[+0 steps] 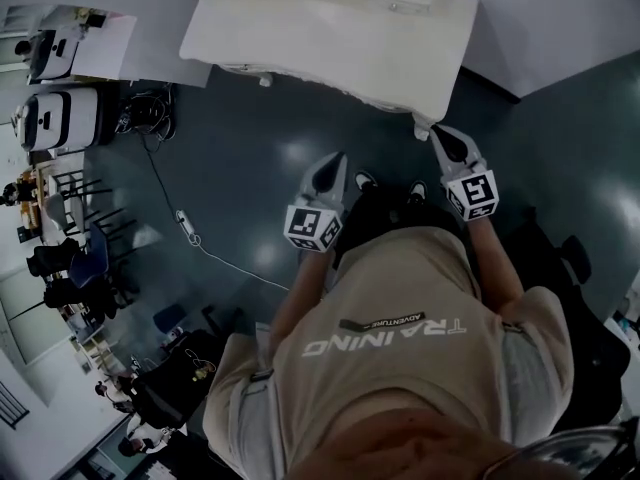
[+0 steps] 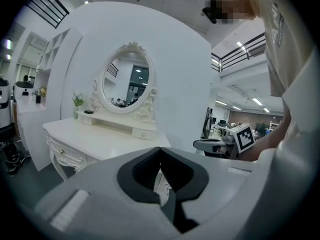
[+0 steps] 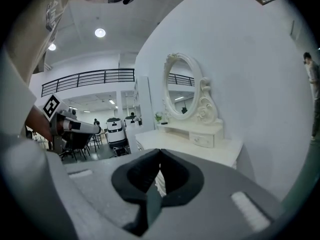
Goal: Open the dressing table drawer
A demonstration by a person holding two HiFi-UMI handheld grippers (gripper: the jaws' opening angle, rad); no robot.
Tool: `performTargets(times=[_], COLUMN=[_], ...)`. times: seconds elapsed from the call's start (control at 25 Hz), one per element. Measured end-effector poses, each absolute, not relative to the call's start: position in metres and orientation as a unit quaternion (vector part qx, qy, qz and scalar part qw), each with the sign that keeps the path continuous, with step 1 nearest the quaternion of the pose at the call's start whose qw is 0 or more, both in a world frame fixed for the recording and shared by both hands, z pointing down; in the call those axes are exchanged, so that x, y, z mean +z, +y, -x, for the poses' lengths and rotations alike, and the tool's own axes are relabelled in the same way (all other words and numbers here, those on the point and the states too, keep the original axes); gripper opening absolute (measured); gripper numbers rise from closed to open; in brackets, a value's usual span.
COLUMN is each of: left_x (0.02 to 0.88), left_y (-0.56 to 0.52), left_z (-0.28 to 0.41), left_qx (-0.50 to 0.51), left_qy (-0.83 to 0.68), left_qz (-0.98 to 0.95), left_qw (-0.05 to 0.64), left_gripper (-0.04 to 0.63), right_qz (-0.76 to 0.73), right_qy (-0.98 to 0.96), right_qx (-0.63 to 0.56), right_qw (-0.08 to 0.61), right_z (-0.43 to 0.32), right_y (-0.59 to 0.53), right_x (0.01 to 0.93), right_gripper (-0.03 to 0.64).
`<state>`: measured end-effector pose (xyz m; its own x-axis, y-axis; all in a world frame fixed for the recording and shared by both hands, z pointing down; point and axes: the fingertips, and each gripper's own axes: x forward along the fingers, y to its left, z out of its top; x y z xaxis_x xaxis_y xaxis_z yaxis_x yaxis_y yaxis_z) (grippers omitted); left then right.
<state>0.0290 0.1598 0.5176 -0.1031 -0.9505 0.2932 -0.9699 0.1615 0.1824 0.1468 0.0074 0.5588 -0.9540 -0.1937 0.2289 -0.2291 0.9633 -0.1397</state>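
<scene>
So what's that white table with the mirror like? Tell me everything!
The table is white with curly carved legs. An oval mirror in a frilly frame stands at its back, over a low shelf with a small drawer. A front drawer with a knob looks shut. A small plant sits on the shelf. It stands against a white wall.

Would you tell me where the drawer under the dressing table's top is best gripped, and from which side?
Probably by the small knob on the drawer front. Approach level from the front of the dressing table, pinching the knob across its width: it stands out from the carved face, and the drawer should slide that way.
</scene>
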Motion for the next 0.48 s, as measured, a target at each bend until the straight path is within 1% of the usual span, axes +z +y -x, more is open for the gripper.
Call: performTargets(times=[0.28,0.48], left_x=[0.524,0.509], left_y=[0.149,0.129], left_z=[0.032,0.089], left_qx=[0.019,0.035], left_qy=[-0.728,-0.712], left_qz=[-0.665,-0.690], left_qw=[0.167,0.124], left_gripper=[0.008,0.008], right_qz=[-0.132,-0.170], right_qy=[-0.982,-0.976], right_qx=[0.049,0.048], right_qw=[0.123,0.124], right_z=[-0.091,-0.041], right_y=[0.001,-0.022], right_x=[0.550,0.531], right_gripper=[0.003,0.003])
